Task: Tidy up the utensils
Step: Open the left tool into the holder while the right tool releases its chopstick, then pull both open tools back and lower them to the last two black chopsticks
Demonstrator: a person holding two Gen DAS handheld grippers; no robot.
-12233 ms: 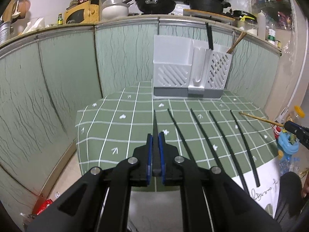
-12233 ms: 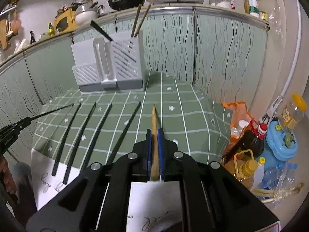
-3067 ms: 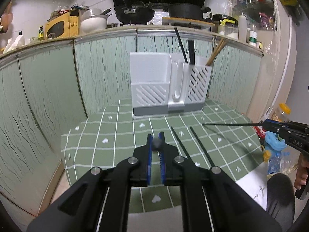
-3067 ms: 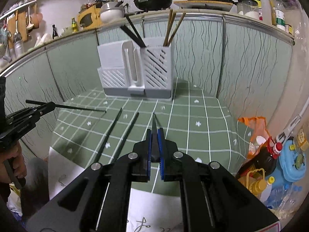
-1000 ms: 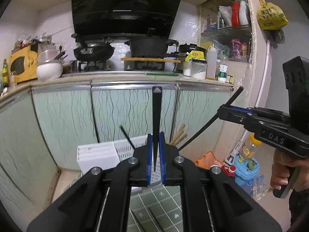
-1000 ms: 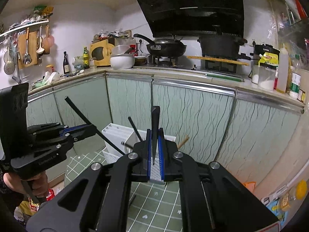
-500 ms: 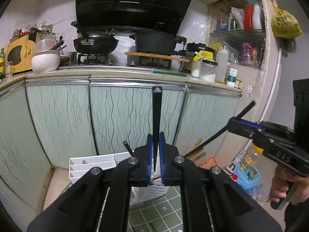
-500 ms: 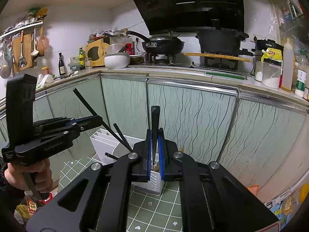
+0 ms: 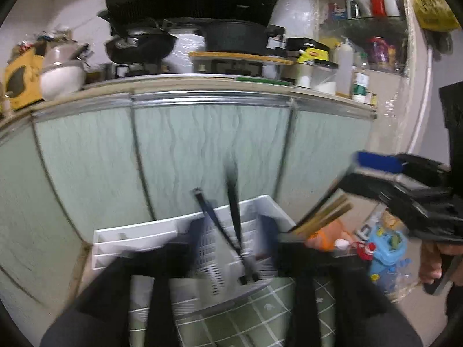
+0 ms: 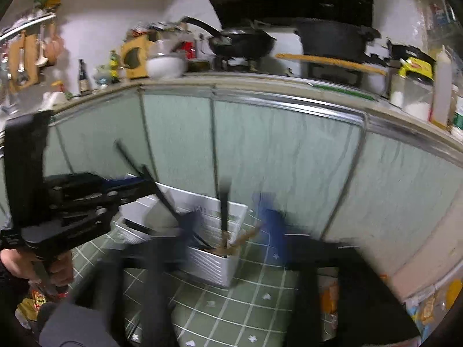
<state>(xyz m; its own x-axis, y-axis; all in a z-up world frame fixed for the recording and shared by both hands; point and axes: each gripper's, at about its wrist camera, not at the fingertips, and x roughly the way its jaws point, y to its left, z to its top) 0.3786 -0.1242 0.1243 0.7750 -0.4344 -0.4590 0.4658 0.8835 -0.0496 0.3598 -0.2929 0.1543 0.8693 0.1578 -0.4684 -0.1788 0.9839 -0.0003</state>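
Left wrist view: your left gripper (image 9: 234,243) sits over the white utensil holder (image 9: 139,237); its jaws are opening wide, pads off everything.
Black chopsticks: two black chopsticks (image 9: 233,199) stand tilted between the spread fingers (image 9: 196,234), lower ends down in the holder's slotted right compartment. Loose, not gripped.
Wooden chopsticks: wooden chopsticks (image 9: 327,214) lean out of that compartment's right edge.
Other compartments: the holder's left slots look empty from what you can see here.
Right wrist view: your right gripper (image 10: 231,228) is opening too; a black chopstick (image 10: 224,208) stands near upright between its fingers, tip in the holder (image 10: 214,257), untouched by the pads.
Holder base: sits on the green checked cloth (image 10: 240,300).
Hard to read: heavy motion blur on both grippers' fingers; the compartment floor is hidden, so you can't count sticks exactly.
Cut off: your right hand (image 9: 434,263) is clipped at the frame edge.
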